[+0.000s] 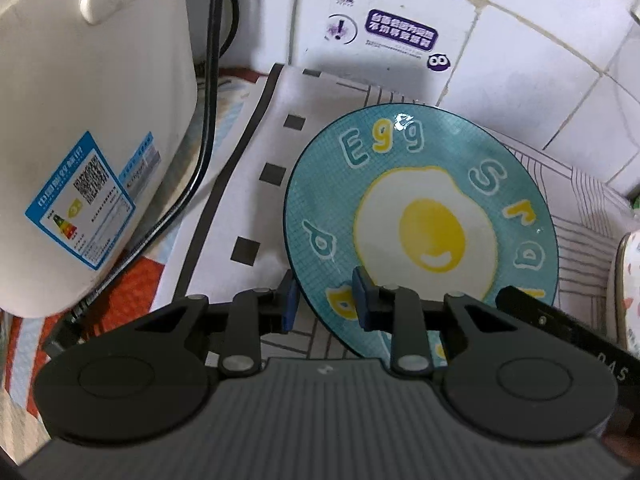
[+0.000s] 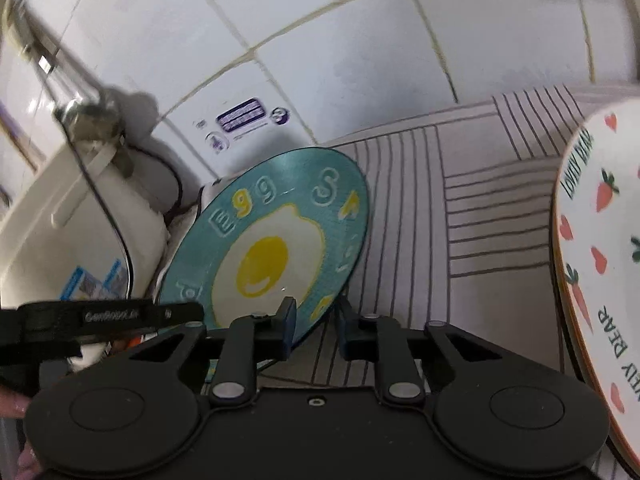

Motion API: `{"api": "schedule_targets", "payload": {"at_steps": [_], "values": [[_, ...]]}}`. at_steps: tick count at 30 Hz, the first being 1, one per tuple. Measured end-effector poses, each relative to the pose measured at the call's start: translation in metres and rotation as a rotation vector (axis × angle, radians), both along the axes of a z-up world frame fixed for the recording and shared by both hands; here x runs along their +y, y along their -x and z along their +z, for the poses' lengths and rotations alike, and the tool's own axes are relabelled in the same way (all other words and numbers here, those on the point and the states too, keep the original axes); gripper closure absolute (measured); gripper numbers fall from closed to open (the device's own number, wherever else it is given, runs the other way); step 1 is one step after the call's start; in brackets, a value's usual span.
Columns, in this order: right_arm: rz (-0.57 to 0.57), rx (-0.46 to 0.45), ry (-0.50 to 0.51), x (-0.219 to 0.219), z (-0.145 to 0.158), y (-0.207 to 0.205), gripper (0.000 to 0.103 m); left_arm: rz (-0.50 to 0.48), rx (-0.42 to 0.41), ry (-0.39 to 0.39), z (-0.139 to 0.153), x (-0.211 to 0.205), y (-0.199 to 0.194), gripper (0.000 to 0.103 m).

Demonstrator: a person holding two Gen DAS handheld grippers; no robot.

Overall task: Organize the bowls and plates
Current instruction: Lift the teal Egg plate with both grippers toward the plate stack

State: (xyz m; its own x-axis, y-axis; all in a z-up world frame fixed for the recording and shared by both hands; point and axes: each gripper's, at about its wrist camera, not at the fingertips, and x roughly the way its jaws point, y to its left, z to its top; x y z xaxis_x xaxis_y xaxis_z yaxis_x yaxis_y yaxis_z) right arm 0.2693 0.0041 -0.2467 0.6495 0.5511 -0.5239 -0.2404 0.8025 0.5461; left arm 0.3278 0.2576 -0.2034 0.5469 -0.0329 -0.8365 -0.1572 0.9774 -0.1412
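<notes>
Both tools are seen closest to the lens, each closed on the near rim of the same teal plate [image 1: 420,216]. In the left wrist view, the left tool [image 1: 326,304] has its blue pads either side of the plate's lower left edge, at the bottom centre of the frame. In the right wrist view, the right tool [image 2: 314,328] pinches the lower right edge, one pad over the face and one behind.

Largest in view is a white appliance [image 1: 80,120], filling the left of the frame, with a black cord [image 1: 208,120] running down beside it. Next comes the white tiled wall [image 1: 520,20] across the top, then a striped cloth [image 1: 248,160] spread over the bench under the plate. The teal plate, printed with a fried egg, is tilted, its far edge near the wall. A second plate with carrots and hearts [image 2: 592,260] stands at the right edge.

The teal plate is judged stiff, glazed, slippery and breakable; it is best held at the rim, on opposite sides.
</notes>
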Motion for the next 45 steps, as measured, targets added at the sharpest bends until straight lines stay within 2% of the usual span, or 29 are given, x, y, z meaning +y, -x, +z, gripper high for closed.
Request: {"api": "schedule_targets", "payload": {"at_steps": [3, 6, 12, 16, 20, 33, 38, 45], "values": [[0.008, 0.012, -0.05, -0.006, -0.004, -0.002, 0.083, 0.004, -0.007, 0.008, -0.004, 0.002, 0.002, 0.076], [0.033, -0.035, 0.0, 0.0, 0.0, 0.003, 0.08, 0.0, -0.009, -0.014, -0.005, -0.001, 0.004, 0.075], [0.091, -0.07, 0.068, -0.001, 0.007, 0.007, 0.079, -0.027, 0.054, 0.003, -0.004, -0.002, -0.001, 0.075], [0.1, -0.07, 0.089, -0.008, 0.01, 0.008, 0.079, -0.068, 0.017, -0.023, 0.002, -0.009, 0.01, 0.075], [0.099, -0.039, 0.044, -0.021, 0.015, 0.011, 0.079, -0.092, -0.006, -0.037, 0.013, -0.015, 0.021, 0.075], [0.109, -0.064, 0.052, -0.06, 0.042, 0.049, 0.078, -0.17, -0.078, -0.14, 0.056, -0.063, 0.057, 0.075], [0.098, -0.1, 0.036, -0.084, 0.053, 0.065, 0.078, -0.202, -0.095, -0.13, 0.072, -0.084, 0.066, 0.075], [0.046, -0.157, -0.003, -0.135, 0.076, 0.091, 0.078, -0.326, -0.124, -0.059, 0.096, -0.12, 0.077, 0.075]]}}
